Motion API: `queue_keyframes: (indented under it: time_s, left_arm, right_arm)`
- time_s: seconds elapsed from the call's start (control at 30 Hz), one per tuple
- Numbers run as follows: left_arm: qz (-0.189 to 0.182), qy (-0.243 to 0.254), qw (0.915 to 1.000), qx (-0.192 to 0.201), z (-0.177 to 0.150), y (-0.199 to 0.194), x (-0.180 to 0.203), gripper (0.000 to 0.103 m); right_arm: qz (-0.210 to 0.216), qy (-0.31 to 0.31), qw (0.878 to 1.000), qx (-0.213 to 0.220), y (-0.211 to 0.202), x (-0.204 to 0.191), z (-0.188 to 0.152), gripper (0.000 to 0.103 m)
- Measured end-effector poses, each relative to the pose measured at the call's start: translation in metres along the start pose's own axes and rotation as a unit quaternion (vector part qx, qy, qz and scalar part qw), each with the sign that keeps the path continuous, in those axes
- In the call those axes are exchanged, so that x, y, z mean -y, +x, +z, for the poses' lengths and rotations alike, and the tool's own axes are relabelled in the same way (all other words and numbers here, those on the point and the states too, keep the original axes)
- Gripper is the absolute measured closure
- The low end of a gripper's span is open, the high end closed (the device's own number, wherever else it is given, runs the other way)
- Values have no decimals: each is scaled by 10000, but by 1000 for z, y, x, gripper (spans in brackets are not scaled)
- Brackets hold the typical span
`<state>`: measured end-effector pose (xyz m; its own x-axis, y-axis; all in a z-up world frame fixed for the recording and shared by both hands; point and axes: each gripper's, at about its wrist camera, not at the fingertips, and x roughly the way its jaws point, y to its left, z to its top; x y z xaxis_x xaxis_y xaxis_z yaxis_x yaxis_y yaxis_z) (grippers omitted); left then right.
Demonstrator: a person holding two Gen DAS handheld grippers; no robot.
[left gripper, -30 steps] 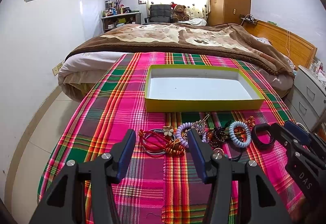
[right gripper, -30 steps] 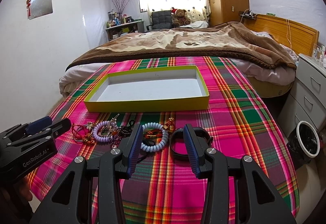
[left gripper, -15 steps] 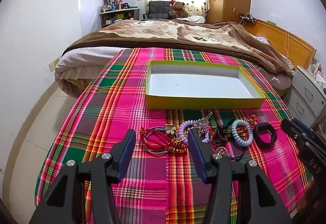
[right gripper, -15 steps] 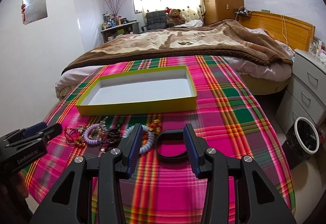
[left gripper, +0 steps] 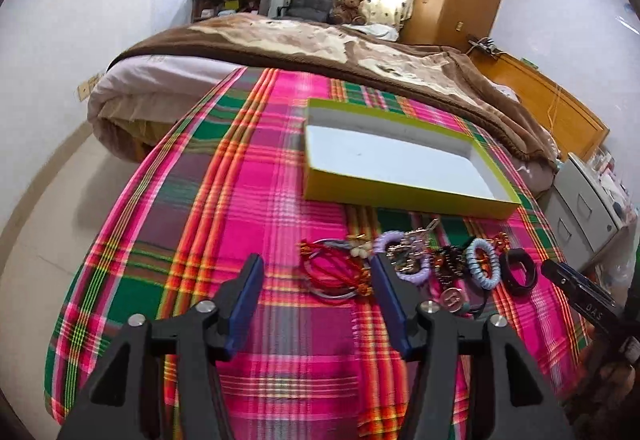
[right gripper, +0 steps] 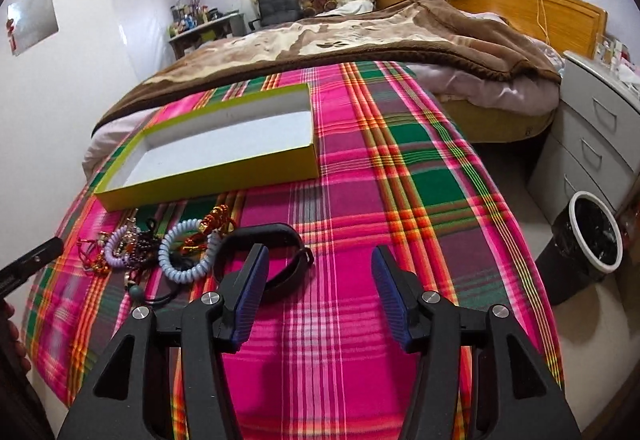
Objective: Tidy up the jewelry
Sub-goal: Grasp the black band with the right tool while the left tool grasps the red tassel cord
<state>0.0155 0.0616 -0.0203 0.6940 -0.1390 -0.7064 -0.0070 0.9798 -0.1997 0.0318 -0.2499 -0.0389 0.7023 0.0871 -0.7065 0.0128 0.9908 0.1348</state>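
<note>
A pile of jewelry lies on the plaid cloth: red cord bracelets (left gripper: 334,272), a purple coil band (left gripper: 404,260), dark beads (left gripper: 450,260), a light blue coil band (left gripper: 484,266) (right gripper: 186,254), a black band (left gripper: 519,272) (right gripper: 262,260). A yellow-rimmed empty box (left gripper: 400,195) (right gripper: 212,183) sits behind the pile. My left gripper (left gripper: 316,280) is open above the cloth, its right finger by the red cords. My right gripper (right gripper: 318,272) is open, its left finger over the black band.
The plaid cloth (right gripper: 400,167) covers a table that drops off at its edges. A bed with a brown blanket (left gripper: 320,43) lies behind. A grey drawer unit (right gripper: 600,135) and a black bin (right gripper: 588,240) stand at the right.
Both grippers have tilted and swung; the left one shifted left so the pile now lies to its right. The right gripper has opened wider and moved right of the black band.
</note>
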Motion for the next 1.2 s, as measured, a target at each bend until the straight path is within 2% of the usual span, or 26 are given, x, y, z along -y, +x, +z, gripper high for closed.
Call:
queue_keyframes:
  time_s: [0.3, 0.43, 0.47, 0.5, 0.53, 0.57, 0.6, 0.8, 0.93, 1.2]
  left_arm:
    - [126, -173, 9996, -202, -2, 5, -25, 43]
    - [-64, -170, 9996, -234, -2, 4, -27, 43]
    - [-175, -167, 9995, -224, -1, 4, -27, 43]
    - [-277, -176, 9991, -249, -1, 4, -27, 43]
    - [-325, -180, 9989, -272, -1, 4, -27, 43]
    - [-337, -150, 9990, -271, -1, 4, -26, 43]
    - [-335, -101, 9990, -279, -1, 5, -24, 43]
    - [-333, 264, 9980, -477, -2, 13, -12, 43]
    - [-252, 217, 9982, -493, 4, 18, -14, 43]
    - [-215, 261, 9978, -577, 13, 34, -12, 45]
  right_arm:
    - [114, -256, 9978, -594, 34, -7, 7, 49]
    - [111, -336, 9975, -619, 35, -9, 8, 49]
    - [83, -355, 9974, -624, 35, -10, 8, 53]
    - [62, -382, 9973, -616, 35, -11, 8, 67]
    - [107, -396, 9973, -612, 34, -12, 8, 74]
    - [187, -392, 9972, -608, 34, -12, 8, 81]
    - [172, -377, 9973, -608, 33, -12, 8, 83]
    - [143, -161, 9987, -462, 27, -2, 10, 88]
    - [28, -149, 9995, -259, 18, 3, 11, 88]
    - [162, -58, 9997, -182, 12, 3, 12, 88]
